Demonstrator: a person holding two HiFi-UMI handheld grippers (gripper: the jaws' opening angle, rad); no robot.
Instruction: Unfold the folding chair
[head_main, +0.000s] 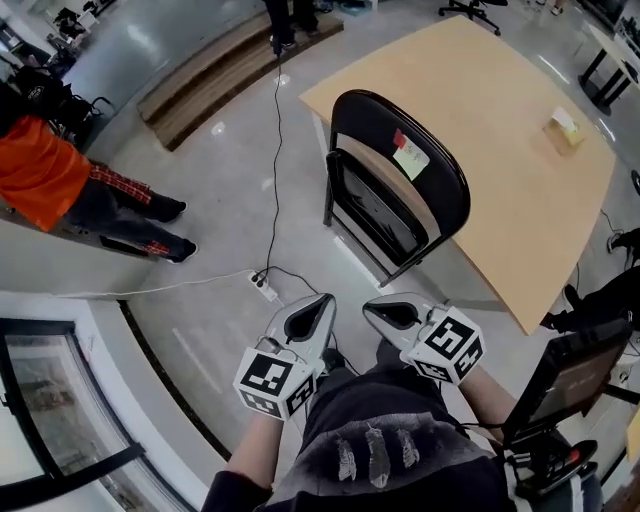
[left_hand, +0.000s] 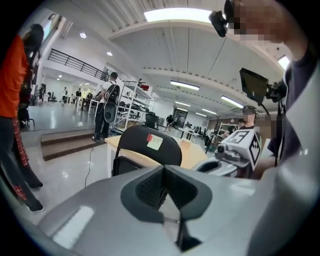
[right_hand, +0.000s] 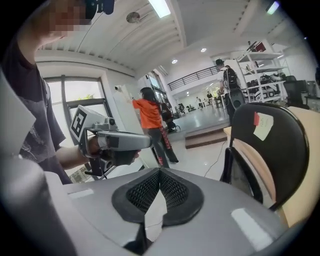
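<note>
A black folding chair (head_main: 400, 190) stands folded flat, leaning against the corner of a wooden table (head_main: 500, 130); a white and red sticker is on its backrest. Both grippers hang side by side in front of the person's body, short of the chair and not touching it. My left gripper (head_main: 325, 302) is shut with nothing in it, and so is my right gripper (head_main: 375, 310). In the left gripper view the chair (left_hand: 145, 147) lies ahead beyond the shut left gripper (left_hand: 164, 172). From the right gripper view, the chair (right_hand: 272, 145) is at the right of the shut right gripper (right_hand: 160, 176).
A power strip (head_main: 265, 288) with a black cable lies on the floor left of the chair. A person in orange (head_main: 40, 170) stands at far left. Low wooden steps (head_main: 220, 70) are at the back. A small box (head_main: 565, 128) sits on the table. A monitor rig (head_main: 570, 380) stands at right.
</note>
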